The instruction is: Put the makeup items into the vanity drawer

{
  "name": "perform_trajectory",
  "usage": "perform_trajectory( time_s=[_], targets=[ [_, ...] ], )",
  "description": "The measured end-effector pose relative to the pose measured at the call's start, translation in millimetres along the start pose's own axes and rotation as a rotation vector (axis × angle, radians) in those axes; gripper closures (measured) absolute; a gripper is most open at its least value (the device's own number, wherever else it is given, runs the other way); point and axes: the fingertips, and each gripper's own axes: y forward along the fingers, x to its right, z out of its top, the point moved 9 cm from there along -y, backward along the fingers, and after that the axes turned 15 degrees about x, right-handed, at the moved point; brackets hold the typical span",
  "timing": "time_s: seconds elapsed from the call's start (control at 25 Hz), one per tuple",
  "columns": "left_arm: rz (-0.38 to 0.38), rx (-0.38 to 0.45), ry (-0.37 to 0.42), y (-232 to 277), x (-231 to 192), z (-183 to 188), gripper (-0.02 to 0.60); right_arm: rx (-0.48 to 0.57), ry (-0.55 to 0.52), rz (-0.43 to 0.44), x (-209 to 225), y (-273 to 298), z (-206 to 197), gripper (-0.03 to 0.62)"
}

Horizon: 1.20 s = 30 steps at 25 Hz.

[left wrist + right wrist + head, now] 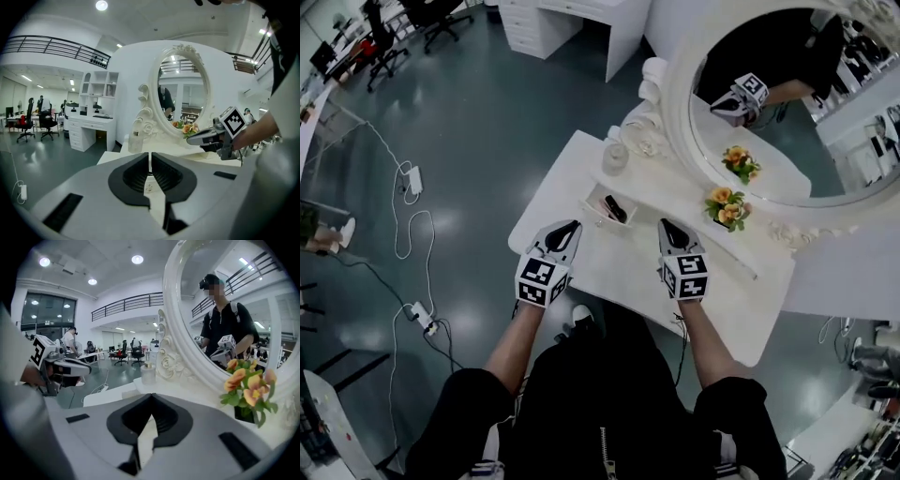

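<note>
Above the white table (pixel 609 272), the left claw (pixel 572 226) and right claw (pixel 666 226) are both hovering shut and empty, while dark makeup pieces (pixel 615 209) are lying in a small open drawer or tray (pixel 591 199) and a bottle (pixel 616 156) is standing outside, possibly left to go.

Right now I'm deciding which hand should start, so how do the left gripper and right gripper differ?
The left gripper hovers by the left edge of the vanity top; the right gripper hovers over its middle. The left gripper angles rightward, the right gripper leftward. The orange flowers stand close to the right gripper, farther from the left gripper. Shared: both are shut and hold nothing.
</note>
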Motion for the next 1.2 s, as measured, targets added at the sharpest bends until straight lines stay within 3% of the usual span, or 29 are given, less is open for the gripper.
perform_trajectory(
  time_s=[0.24, 0.48, 1.2],
  targets=[
    [-0.103, 0.050, 0.022, 18, 25, 16, 0.549, 0.095, 0.019, -0.122, 9, -57, 10, 0.589],
    [-0.147, 0.075, 0.037, 15, 41, 26, 0.549, 0.161, 0.023, -0.185, 4, -91, 19, 0.591],
    [-0.113, 0.088, 0.047, -10, 45, 28, 0.549, 0.163, 0.021, -0.128, -12, -98, 13, 0.591]
  ],
)
